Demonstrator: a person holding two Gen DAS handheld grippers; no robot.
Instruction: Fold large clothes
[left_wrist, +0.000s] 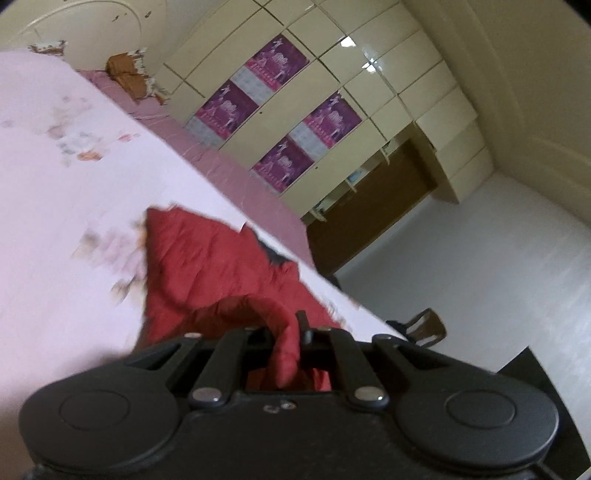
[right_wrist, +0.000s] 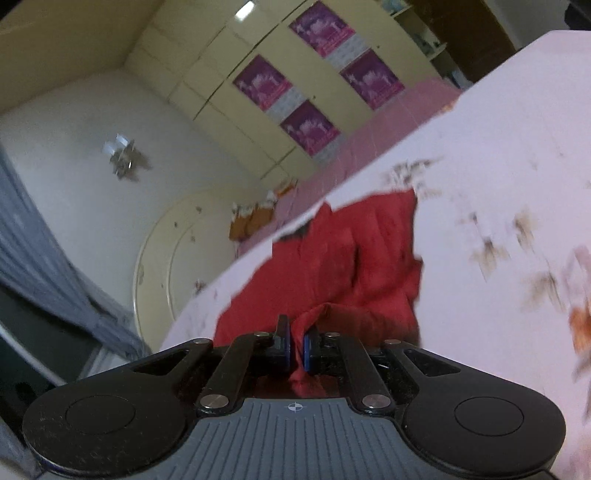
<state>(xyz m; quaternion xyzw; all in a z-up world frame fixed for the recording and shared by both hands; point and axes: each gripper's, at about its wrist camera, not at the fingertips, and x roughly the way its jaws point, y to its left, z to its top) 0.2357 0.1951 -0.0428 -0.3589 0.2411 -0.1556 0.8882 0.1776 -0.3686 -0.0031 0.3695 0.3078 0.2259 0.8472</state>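
Note:
A red padded garment (left_wrist: 207, 266) lies on a bed with a pale pink flowered sheet (left_wrist: 55, 184). My left gripper (left_wrist: 291, 332) is shut on a bunched edge of the red garment, whose fabric rises from the bed into the jaws. In the right wrist view the same red garment (right_wrist: 354, 258) spreads on the sheet (right_wrist: 498, 147). My right gripper (right_wrist: 297, 339) is shut on another pinched fold of it, between the blue pads (right_wrist: 286, 347). Both views are tilted and blurred.
Cream wardrobe doors (left_wrist: 332, 92) with purple posters (left_wrist: 229, 110) stand beyond the bed. Orange-brown folded items (left_wrist: 127, 75) lie near the round cream headboard (right_wrist: 173, 251). A grey curtain (right_wrist: 40, 258) hangs at the left. A wooden chair (left_wrist: 428, 325) stands past the bed edge.

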